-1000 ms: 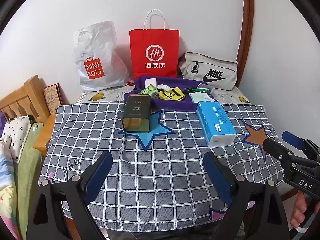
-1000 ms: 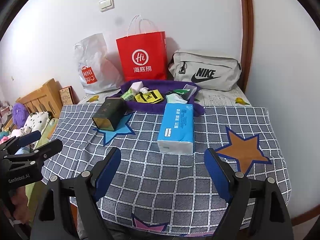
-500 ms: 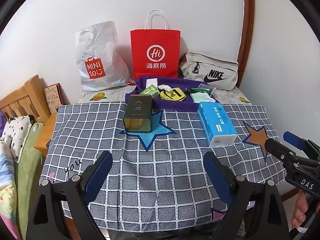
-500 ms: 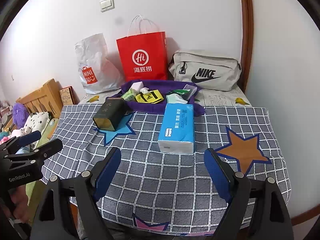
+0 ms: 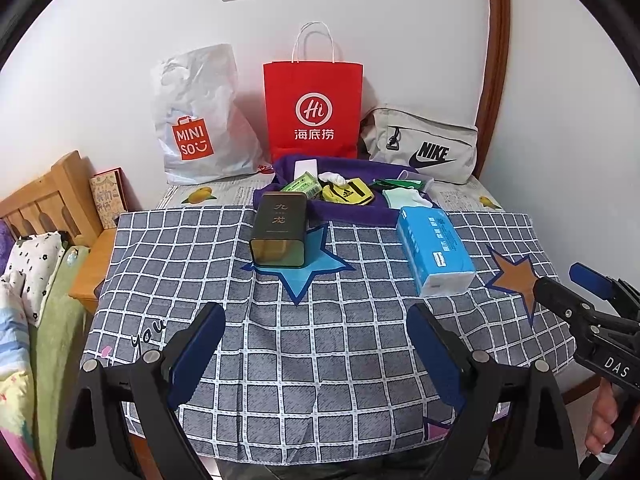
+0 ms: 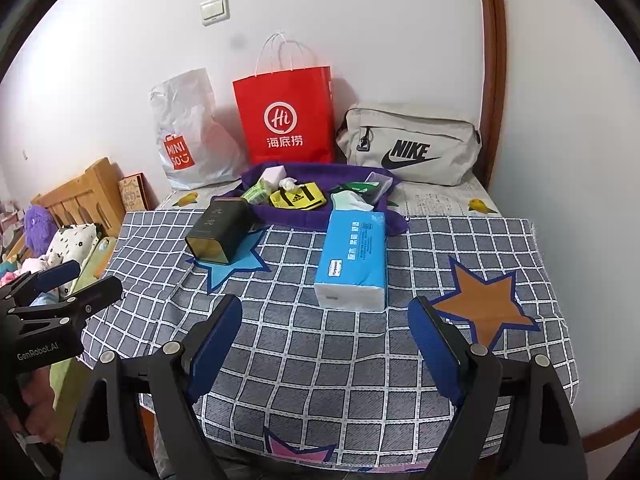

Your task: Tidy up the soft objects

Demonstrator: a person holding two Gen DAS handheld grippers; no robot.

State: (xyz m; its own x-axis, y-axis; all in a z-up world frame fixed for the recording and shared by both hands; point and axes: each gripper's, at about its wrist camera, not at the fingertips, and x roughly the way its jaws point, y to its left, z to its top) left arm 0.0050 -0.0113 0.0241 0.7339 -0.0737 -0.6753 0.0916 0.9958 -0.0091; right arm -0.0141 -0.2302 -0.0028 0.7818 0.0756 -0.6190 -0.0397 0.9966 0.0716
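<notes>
Now both the left gripper (image 5: 316, 344) and right gripper (image 6: 326, 342) gape wide (empty) above the checked cloth (image 5: 320, 344)

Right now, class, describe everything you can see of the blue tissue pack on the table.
The blue tissue pack is a soft, oblong plastic-wrapped block, bright blue on top with printed lettering and a white end facing the cameras. It lies flat on the checked tablecloth; its far end reaches the purple cloth tray. A tissue sticks up at that far end. Nothing grips it.

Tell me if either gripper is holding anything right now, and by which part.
Nothing is held. The left gripper and right gripper both stand open over the checked tablecloth, short of the blue tissue pack.
</notes>
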